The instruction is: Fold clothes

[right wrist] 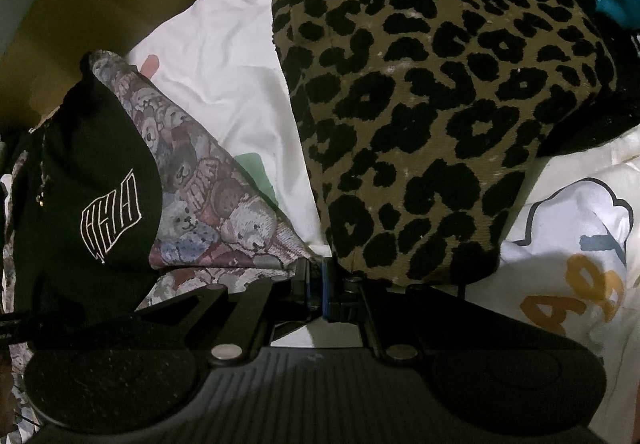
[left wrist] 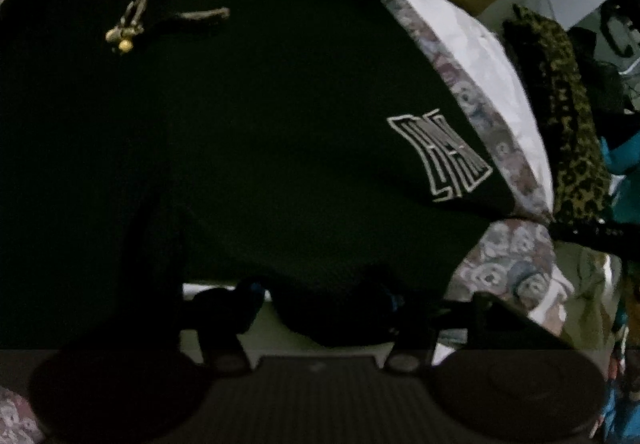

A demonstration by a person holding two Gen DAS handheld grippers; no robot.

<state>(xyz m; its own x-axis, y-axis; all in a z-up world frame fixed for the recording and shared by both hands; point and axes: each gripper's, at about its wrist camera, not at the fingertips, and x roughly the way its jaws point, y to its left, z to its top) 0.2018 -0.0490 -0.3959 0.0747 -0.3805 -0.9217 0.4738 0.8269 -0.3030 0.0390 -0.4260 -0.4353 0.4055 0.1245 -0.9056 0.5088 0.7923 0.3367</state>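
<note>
A black garment [left wrist: 240, 132] with a white outlined logo [left wrist: 440, 156] and a braided drawstring [left wrist: 138, 4] lies spread over a teddy-bear print cloth [left wrist: 508, 268]. My left gripper [left wrist: 320, 304] sits at the garment's near hem, its fingers apart with dark cloth bunched between them. In the right wrist view, my right gripper [right wrist: 322, 284] is shut on the corner of the teddy-bear print cloth [right wrist: 208, 212], right against a leopard-print cushion [right wrist: 432, 104]. The black garment [right wrist: 88, 184] shows at the left there.
A white sheet [right wrist: 224, 92] lies under the cloths. The leopard cushion also shows at the right in the left wrist view [left wrist: 560, 104]. A white printed fabric [right wrist: 572, 252] lies at the right. A brown board [right wrist: 120, 4] stands behind. Teal items [left wrist: 620, 156] sit far right.
</note>
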